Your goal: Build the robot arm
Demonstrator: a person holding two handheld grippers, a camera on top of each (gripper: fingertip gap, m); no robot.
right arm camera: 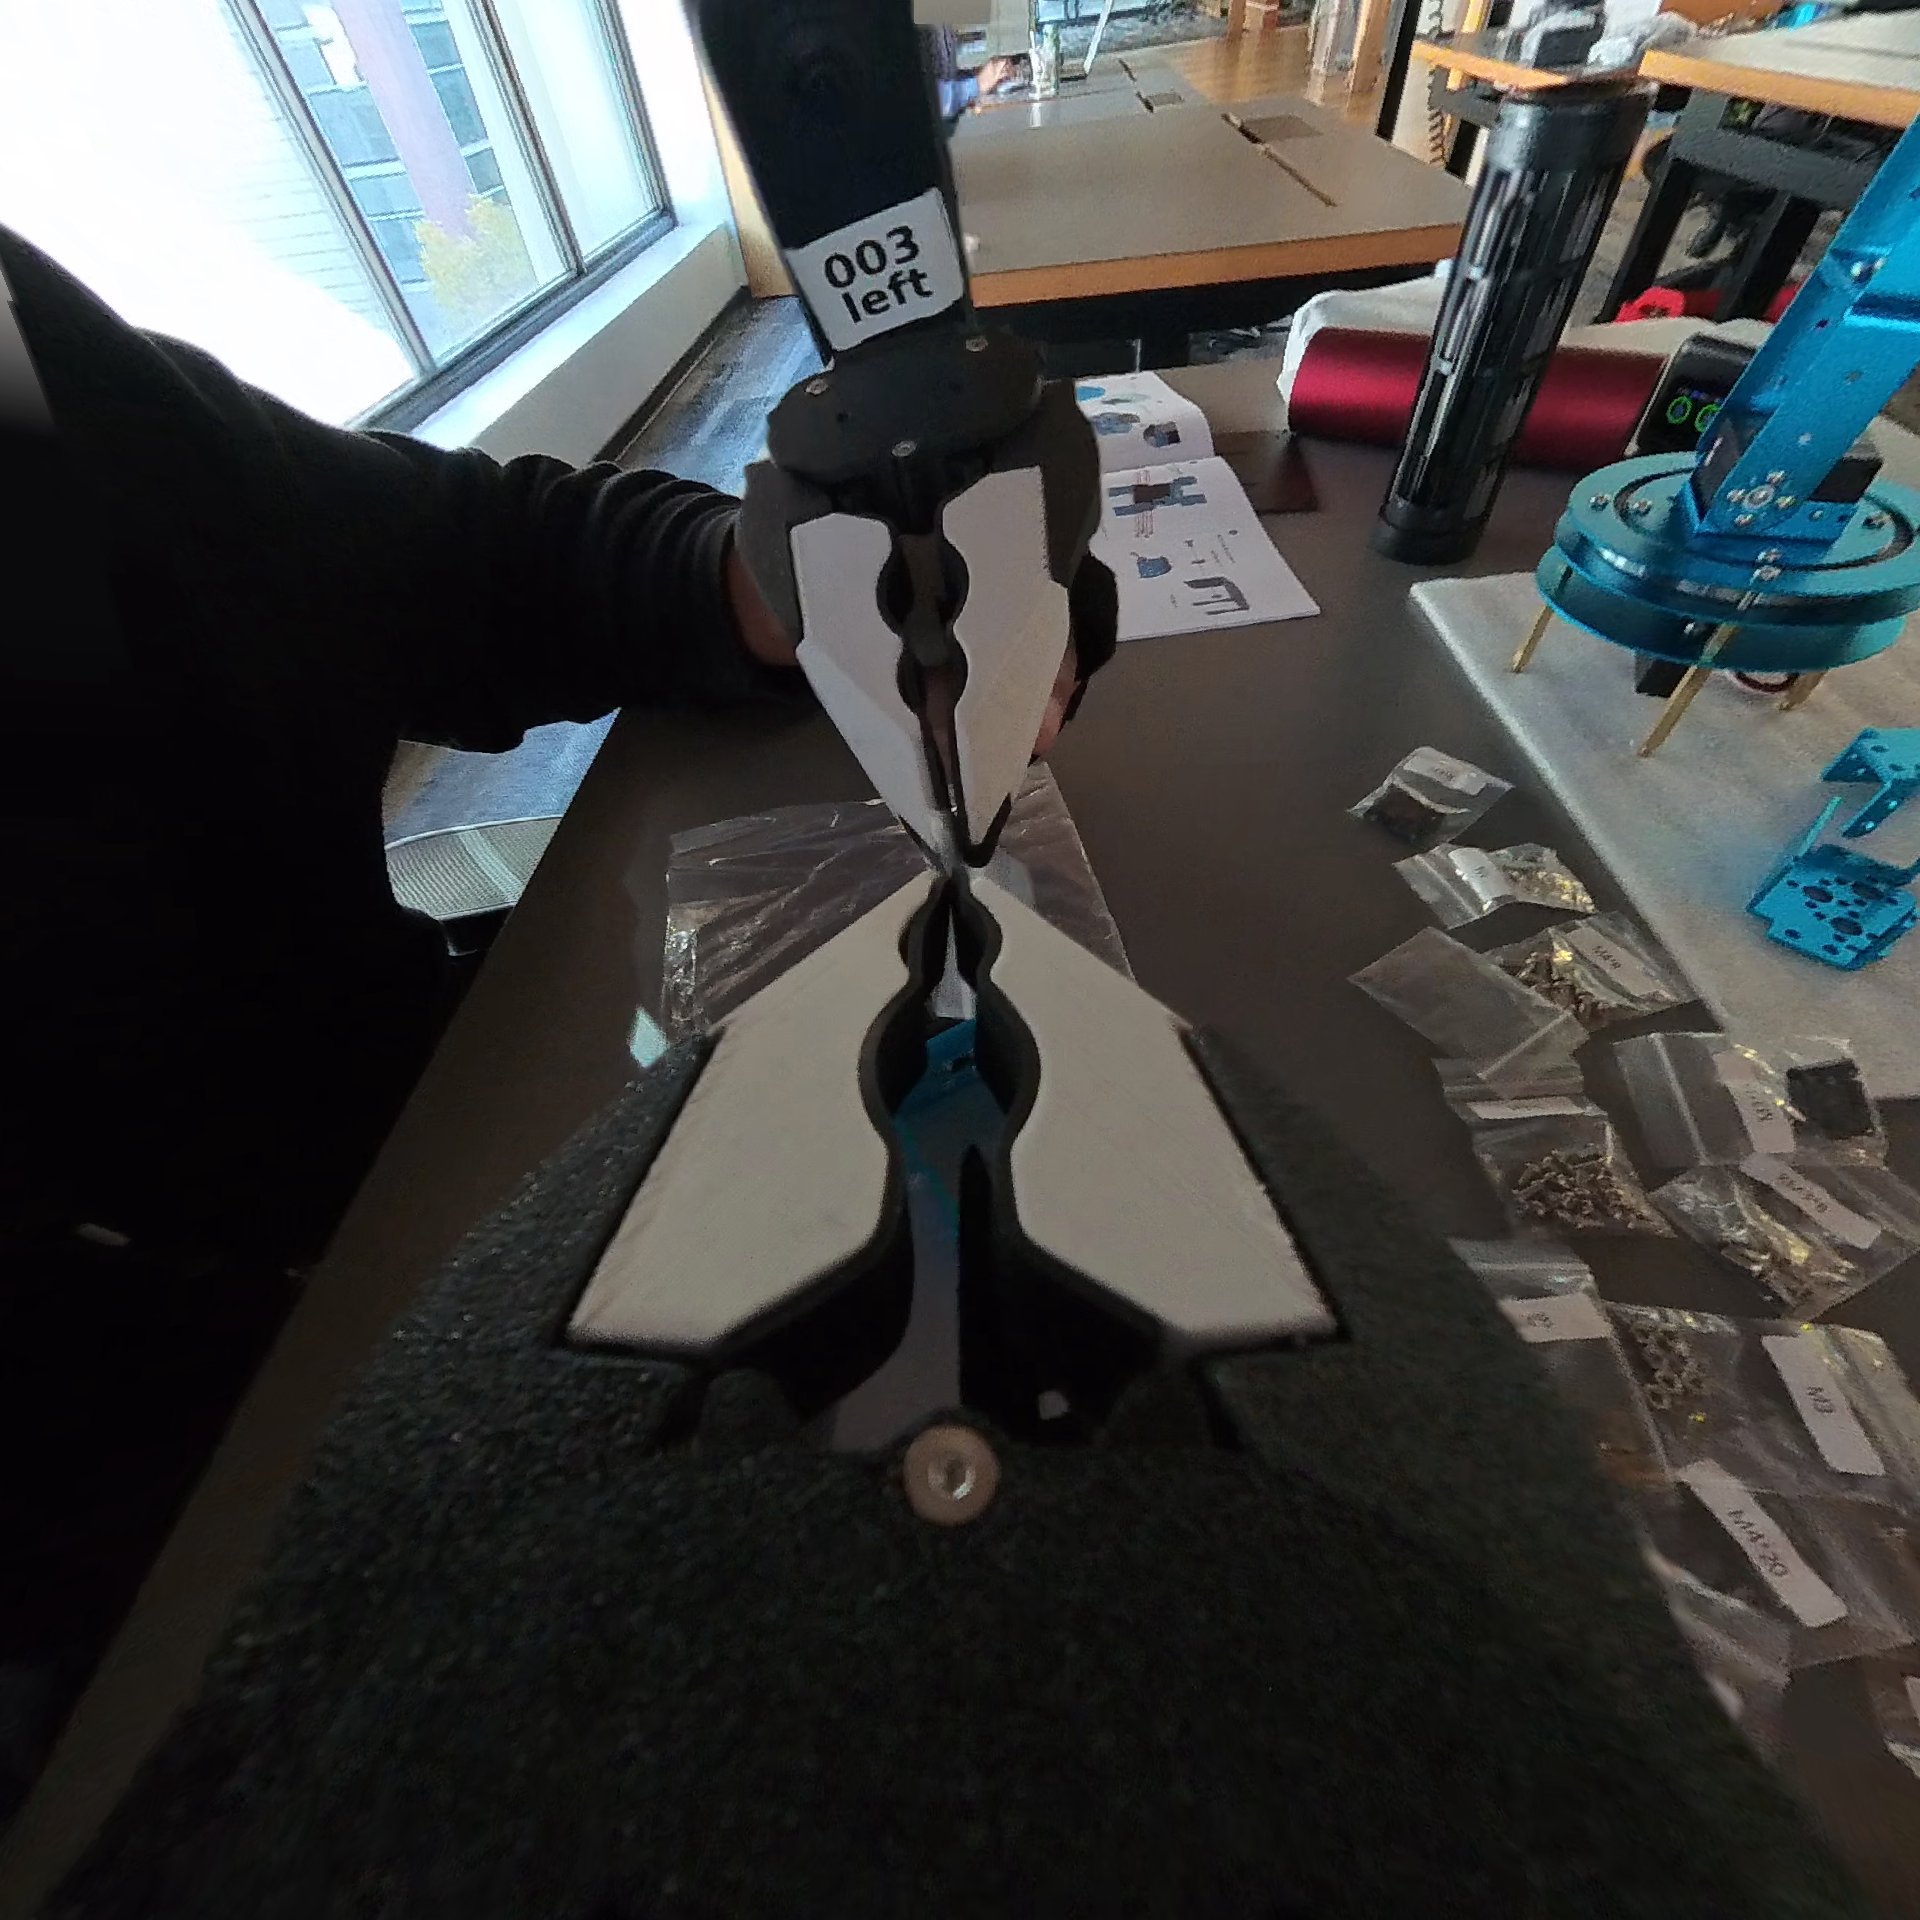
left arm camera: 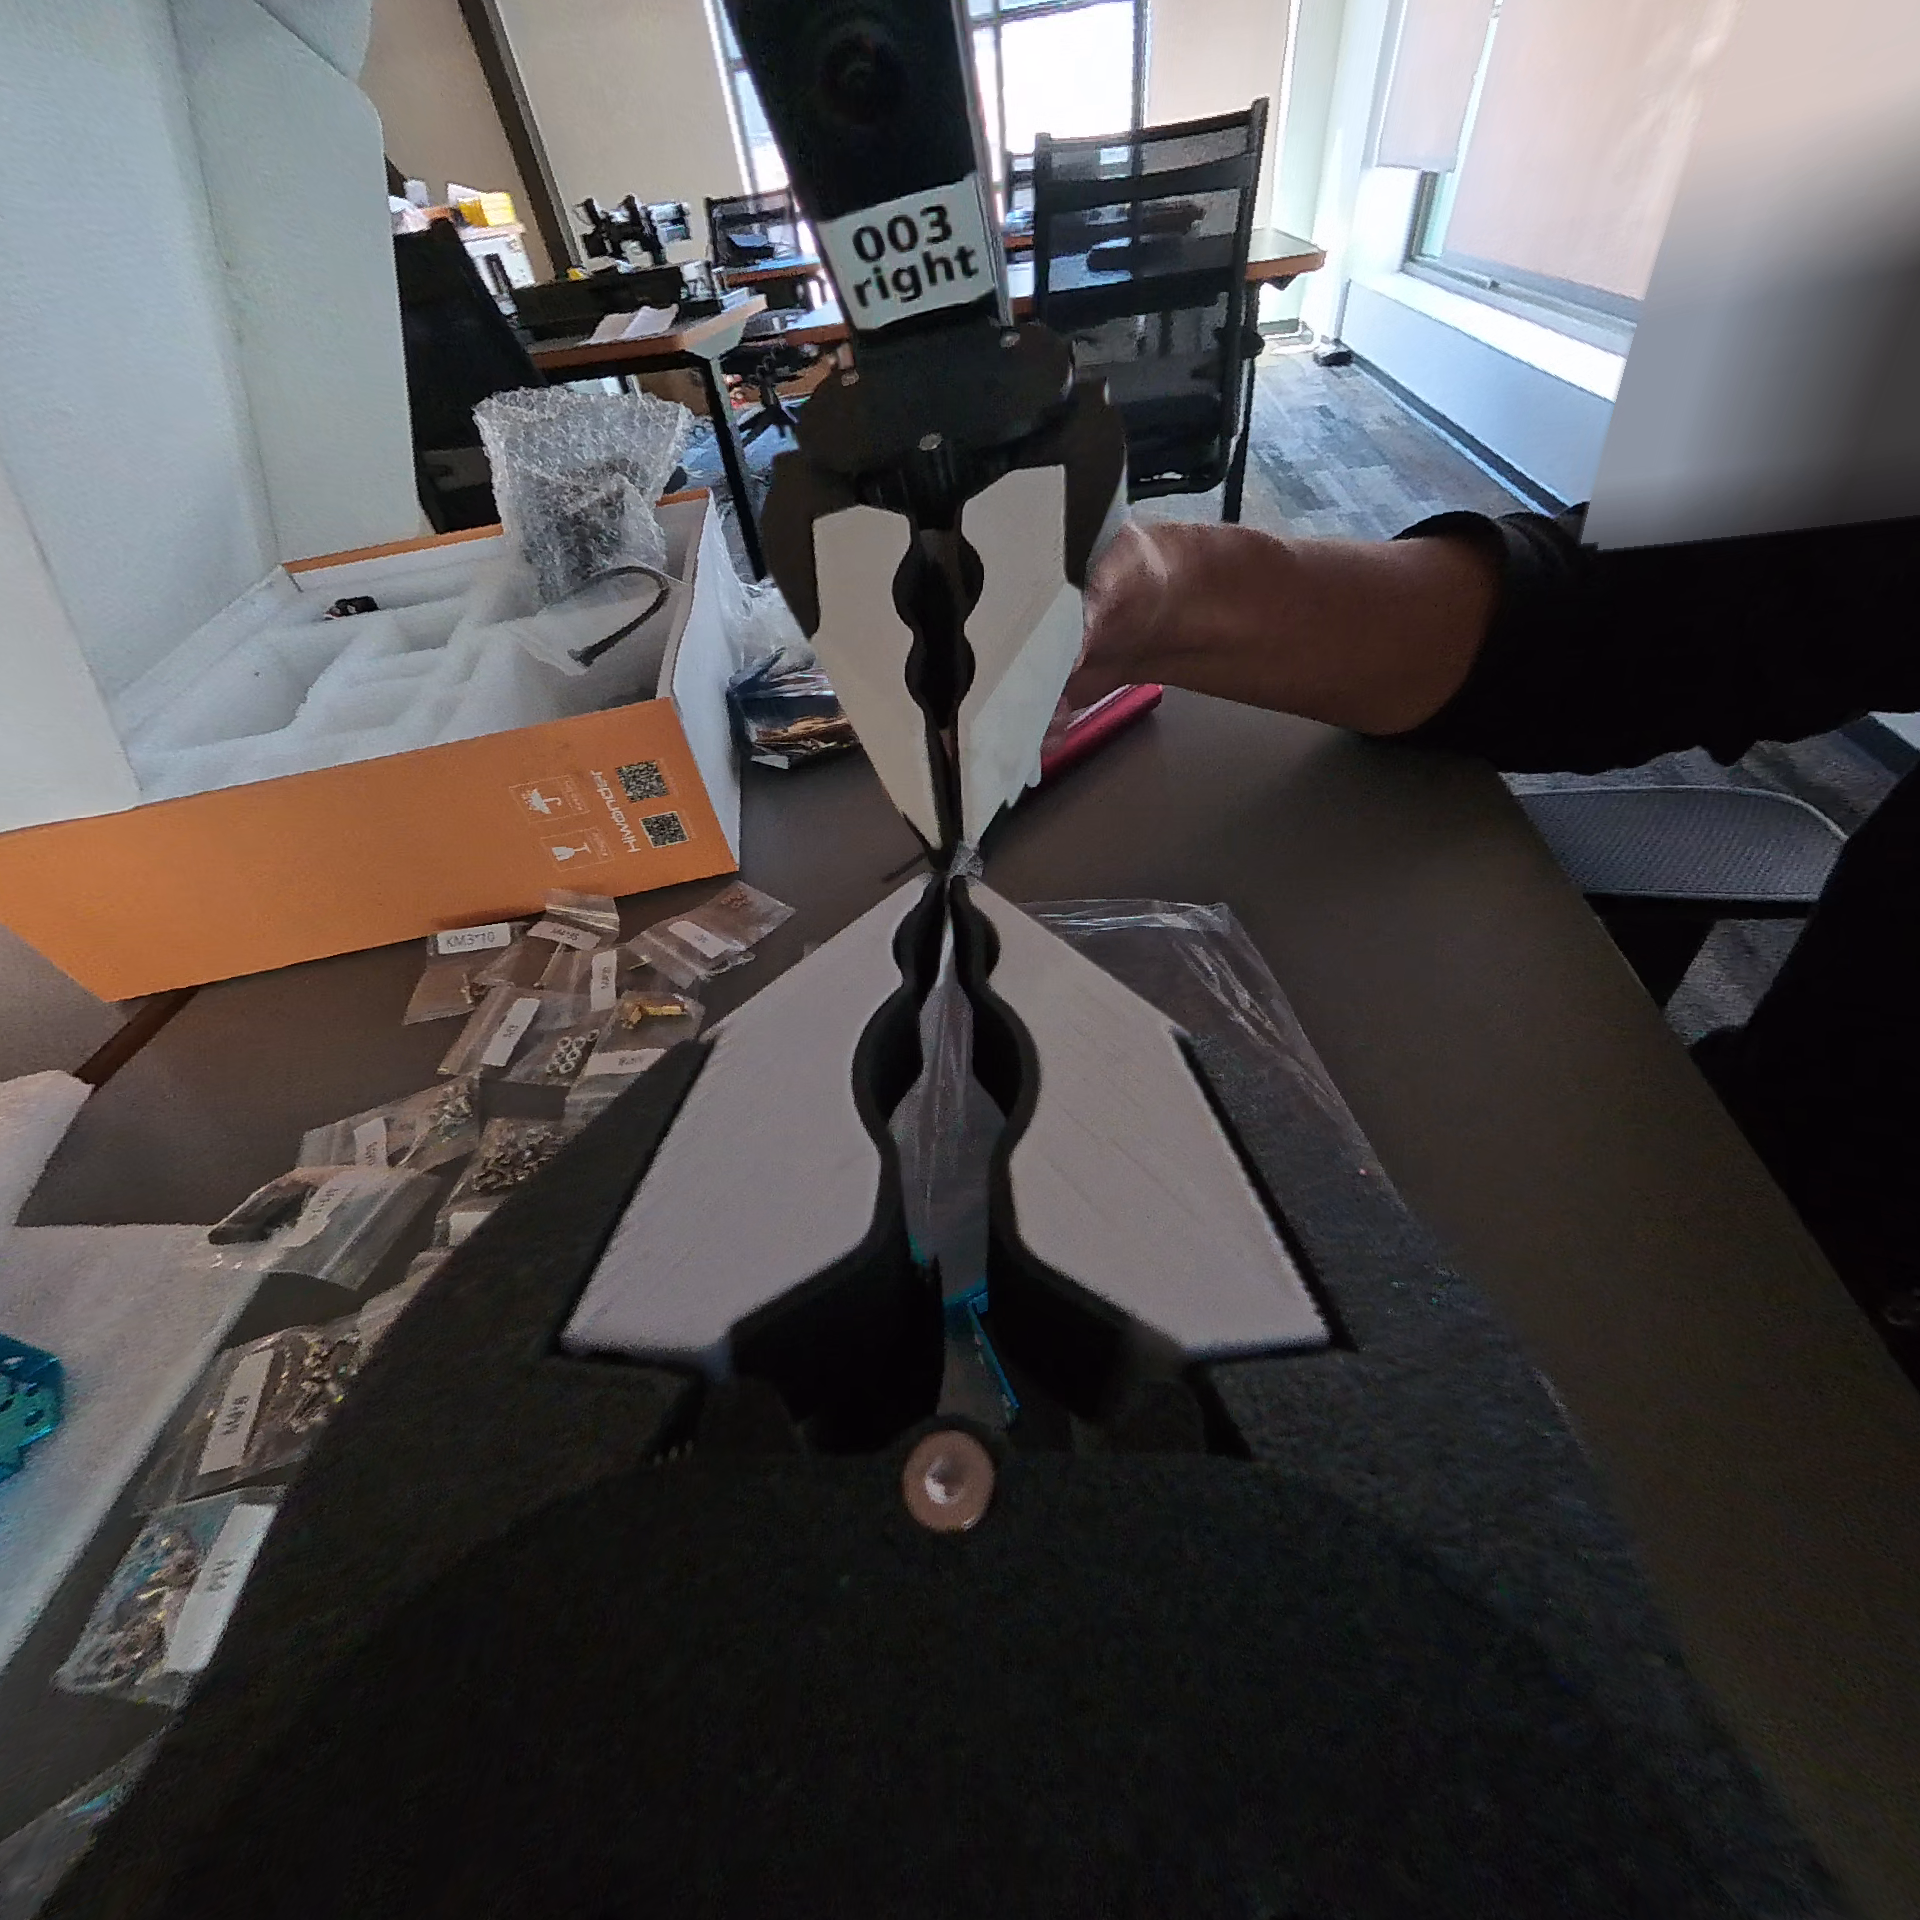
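Note:
In the left wrist view my left gripper (left arm camera: pixel 951 888) is shut on the edge of a clear plastic bag (left arm camera: pixel 1195 966). My right gripper (left arm camera: pixel 948 836) meets it tip to tip from the far side and pinches the same edge. A blue metal part (left arm camera: pixel 979 1340) shows through the gap between my left fingers. In the right wrist view my right gripper (right arm camera: pixel 956 888) is shut on the clear bag (right arm camera: pixel 790 883), with the left gripper (right arm camera: pixel 961 831) opposite it. A blue part (right arm camera: pixel 940 1081) shows between the right fingers. The bag spreads down onto the dark table (right arm camera: pixel 1247 810).
Several small labelled bags of screws (left arm camera: pixel 540 1029) lie on the table, also in the right wrist view (right arm camera: pixel 1621 1174). An open orange box with white foam (left arm camera: pixel 364 831) stands at the left. A blue metal robot base (right arm camera: pixel 1725 561), blue brackets (right arm camera: pixel 1849 862), a booklet (right arm camera: pixel 1195 530) and a black cylinder (right arm camera: pixel 1496 343) stand at the right. Left and right tips are no more than a few centimetres apart.

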